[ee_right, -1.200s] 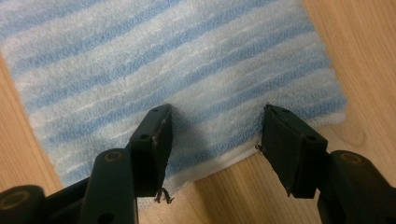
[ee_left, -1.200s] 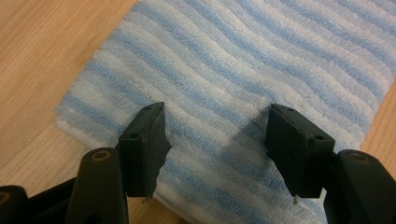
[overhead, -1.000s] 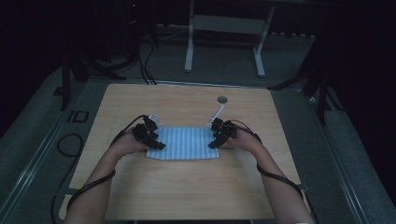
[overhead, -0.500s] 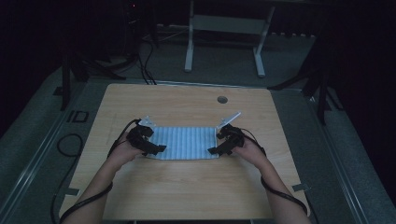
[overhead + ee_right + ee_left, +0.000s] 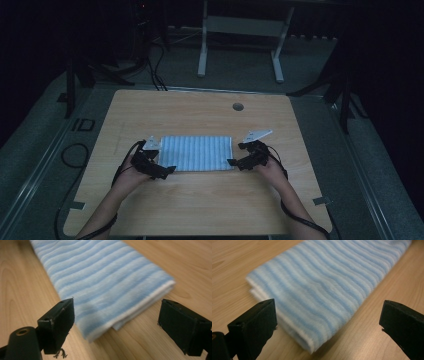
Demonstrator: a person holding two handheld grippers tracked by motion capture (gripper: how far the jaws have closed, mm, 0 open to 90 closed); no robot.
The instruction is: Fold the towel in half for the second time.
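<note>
Between the wide-spread black jaws of the left gripper (image 5: 325,322), in the left gripper view, lies the near corner of a folded blue-and-white striped terry towel (image 5: 329,282); the jaws have just been opening and now stand apart, nothing pressed between them, the cloth's corner resting on the wood. The right gripper (image 5: 116,322) is in the same condition in its own view: released, jaws just opened, the opposite near corner of the towel lying between them and untouched.

From the high view, the left gripper (image 5: 165,171) sits at the towel's (image 5: 196,152) near left corner and the right gripper (image 5: 234,163) at its near right corner, a hand behind each. The towel rests flat near the middle of the pale wooden table (image 5: 200,205), folded into a long rectangle with stacked layers showing at its edges. A small round grommet hole (image 5: 238,106) lies well beyond it.

The cloth looks light, soft and limp, likely to sag and unfold if lifted by one layer. A sound hold would pinch all layers at a corner, each gripper taking one end.
</note>
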